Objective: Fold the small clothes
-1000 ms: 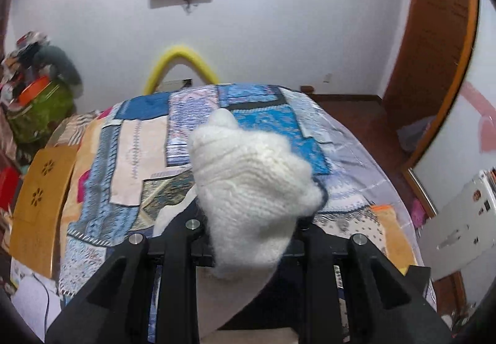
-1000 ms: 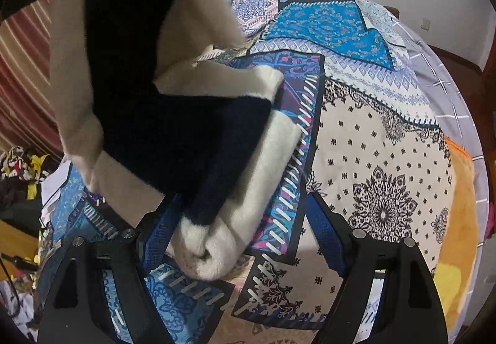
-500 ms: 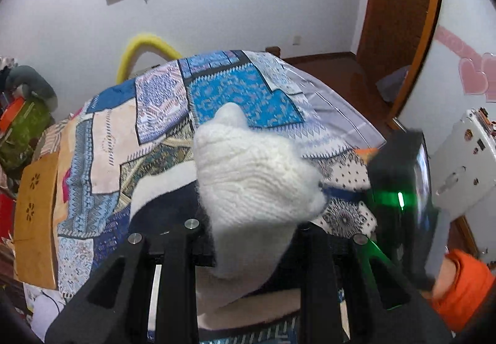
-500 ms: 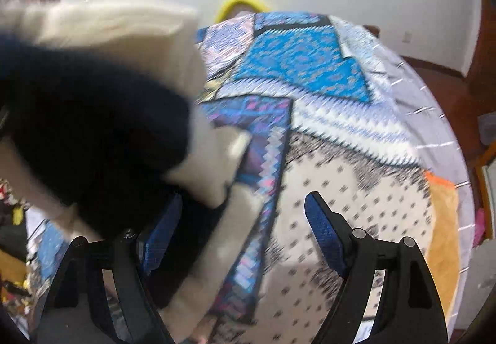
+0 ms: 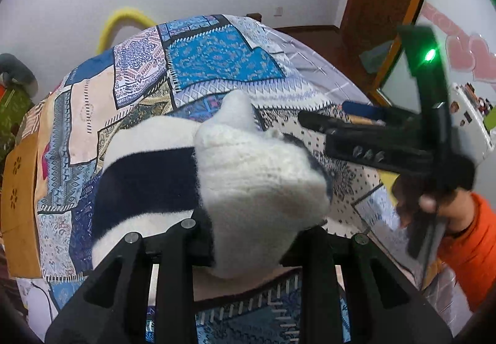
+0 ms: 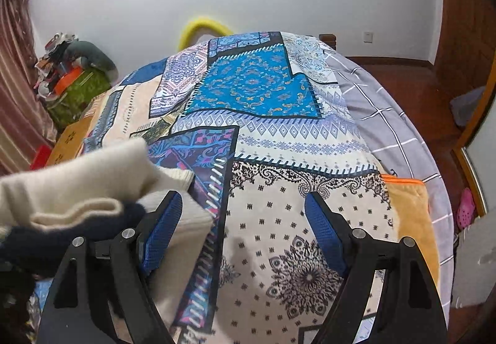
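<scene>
Cream and navy knit garment [image 5: 173, 176] draped on the patchwork bed [image 6: 279, 133], left gripper [image 5: 248, 220] clenched on its bunched cream end, right gripper [image 6: 241, 232] released, garment just left of it

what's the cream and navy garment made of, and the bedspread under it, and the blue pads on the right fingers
Garment: looks like fuzzy knitted wool or acrylic, with visible knit rows and a soft halo; matte.
Bedspread: seems a thin woven cotton or polyester sheet, printed in patchwork patterns; smooth, flat, low sheen.
Blue pads: probably rubber or textured plastic, with a fine dimpled grid; matte. The exact material cannot be told.
</scene>
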Demonstrator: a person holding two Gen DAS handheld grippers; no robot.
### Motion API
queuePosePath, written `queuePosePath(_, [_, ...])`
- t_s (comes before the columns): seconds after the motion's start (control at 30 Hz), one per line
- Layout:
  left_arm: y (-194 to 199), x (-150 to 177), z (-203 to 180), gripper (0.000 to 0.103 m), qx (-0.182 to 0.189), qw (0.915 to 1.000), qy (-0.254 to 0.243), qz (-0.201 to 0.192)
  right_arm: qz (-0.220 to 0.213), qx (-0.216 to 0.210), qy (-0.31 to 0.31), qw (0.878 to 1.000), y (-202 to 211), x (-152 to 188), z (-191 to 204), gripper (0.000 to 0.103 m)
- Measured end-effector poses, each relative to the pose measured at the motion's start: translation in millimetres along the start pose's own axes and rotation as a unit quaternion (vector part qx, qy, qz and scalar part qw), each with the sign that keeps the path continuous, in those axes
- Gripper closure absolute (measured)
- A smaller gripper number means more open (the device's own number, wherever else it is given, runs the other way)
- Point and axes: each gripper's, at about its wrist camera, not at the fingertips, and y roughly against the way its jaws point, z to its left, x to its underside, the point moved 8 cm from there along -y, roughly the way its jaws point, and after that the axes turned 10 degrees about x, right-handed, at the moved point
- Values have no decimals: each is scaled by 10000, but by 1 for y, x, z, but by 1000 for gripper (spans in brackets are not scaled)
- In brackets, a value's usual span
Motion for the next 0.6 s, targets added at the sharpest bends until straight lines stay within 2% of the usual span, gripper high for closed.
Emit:
queuePosePath(0.13, [-2, 10, -4, 72, 37, 9999, -15, 94, -62, -33, 203, 9998, 16, 4, 2, 24])
queuePosePath(0.3, [7, 20, -7, 53, 215, 9997, 57, 89, -140, -179, 505, 9985, 39, 10, 15, 24])
queuePosePath(0.47, [27, 29, -11, 45, 157, 9998, -128, -5, -292, -355, 571, 9973, 62, 11, 29, 24])
queuePosePath(0.6, [48, 34, -2, 39, 51, 9998, -90, -155, -330, -590, 540, 9963, 75, 9, 42, 24])
